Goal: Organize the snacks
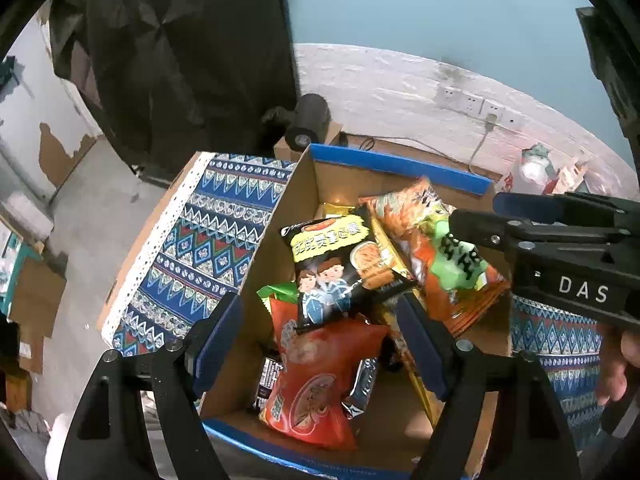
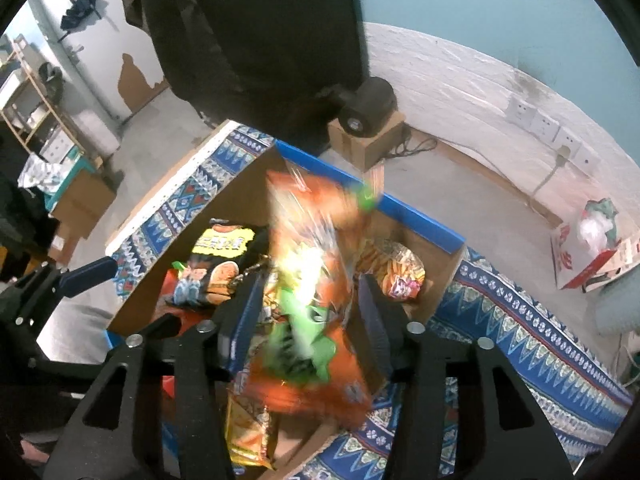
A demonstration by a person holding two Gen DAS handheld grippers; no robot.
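Note:
A cardboard box [image 1: 276, 240] with blue-taped rims holds several snack bags. A black and yellow bag [image 1: 340, 268] lies on a red bag [image 1: 320, 376]. An orange and green bag [image 1: 444, 256] lies tilted at the box's right side. My left gripper [image 1: 320, 344] is open above the red bag, empty. My right gripper [image 2: 308, 316] is open; the orange and green bag [image 2: 312, 304] is blurred between its fingers, apart from both pads. The right gripper also shows in the left wrist view [image 1: 476, 220], above that bag. The black and yellow bag [image 2: 218, 258] lies left of it.
The box [image 2: 192, 256] stands on a blue patterned cloth [image 1: 200, 240], also seen in the right wrist view [image 2: 532, 336]. A black cylinder on a small carton [image 2: 368, 120] stands beyond. A white wall with sockets [image 1: 472, 102] lies behind. A red and white box [image 2: 588, 252] sits on the floor at right.

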